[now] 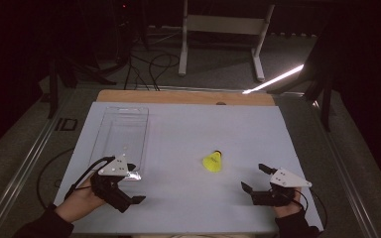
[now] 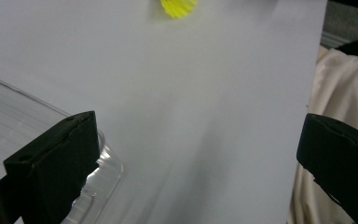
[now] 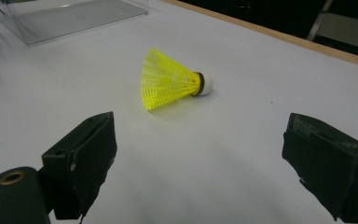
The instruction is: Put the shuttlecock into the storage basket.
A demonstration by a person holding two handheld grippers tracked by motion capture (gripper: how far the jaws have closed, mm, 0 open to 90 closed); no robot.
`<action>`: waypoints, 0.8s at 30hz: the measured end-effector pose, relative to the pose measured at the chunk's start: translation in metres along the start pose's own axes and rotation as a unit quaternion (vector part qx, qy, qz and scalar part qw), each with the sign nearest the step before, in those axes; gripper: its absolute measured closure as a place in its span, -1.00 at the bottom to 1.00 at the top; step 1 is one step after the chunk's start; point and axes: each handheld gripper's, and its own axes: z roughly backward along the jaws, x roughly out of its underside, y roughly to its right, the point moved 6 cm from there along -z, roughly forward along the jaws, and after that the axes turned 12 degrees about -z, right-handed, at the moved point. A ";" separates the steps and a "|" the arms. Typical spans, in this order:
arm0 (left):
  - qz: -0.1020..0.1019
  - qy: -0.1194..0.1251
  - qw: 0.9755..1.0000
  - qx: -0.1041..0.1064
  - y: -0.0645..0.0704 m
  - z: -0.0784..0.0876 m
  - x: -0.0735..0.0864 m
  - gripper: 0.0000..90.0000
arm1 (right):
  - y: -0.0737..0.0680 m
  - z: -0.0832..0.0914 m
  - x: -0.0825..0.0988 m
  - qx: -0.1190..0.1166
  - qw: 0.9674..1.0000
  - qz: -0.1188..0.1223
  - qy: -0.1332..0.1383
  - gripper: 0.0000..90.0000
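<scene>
While your right gripper (image 1: 256,178) rests low on the white sheet (image 1: 188,129), its jaws stand wide apart and hold nothing, touch nothing. Shuttlecock (image 1: 213,161), yellow skirt, white cork: lying on its side on the sheet, near that gripper, just ahead of the jaws and clear of them. Your left gripper (image 1: 134,183) is also spread wide, empty, well apart from the shuttlecock on its other side.

Right gripper view: shuttlecock (image 3: 172,80) sits between and beyond the two black jaws, cork pointing away from the clear tray (image 3: 70,18), which lies farther off.

Left gripper view: one jaw overlaps the near corner of the tray (image 2: 103,173); whether it touches the rim, you cannot tell. A sliver of the shuttlecock's skirt (image 2: 179,6) shows at the top edge. Pale cloth (image 2: 340,88) lies past the sheet's edge.

High view: tray (image 1: 122,130) stands well apart from the shuttlecock, beyond the left gripper.
</scene>
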 end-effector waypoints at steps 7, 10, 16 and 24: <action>-0.014 -0.035 0.999 0.019 0.001 -0.004 -0.004 -1.00 | 0.000 0.000 0.000 -0.001 1.000 -0.001 0.000 -0.78; -0.019 -0.049 0.998 0.030 0.002 -0.007 -0.005 -1.00 | 0.000 0.000 0.000 -0.002 1.000 -0.001 -0.001 -0.78; -0.036 -0.077 0.996 0.040 0.003 -0.009 -0.010 -1.00 | 0.000 -0.001 0.000 -0.003 1.000 0.000 -0.003 -0.78; -0.026 -0.109 0.992 0.062 0.001 -0.014 -0.016 -1.00 | 0.000 -0.002 0.002 -0.006 1.000 -0.001 -0.009 -0.78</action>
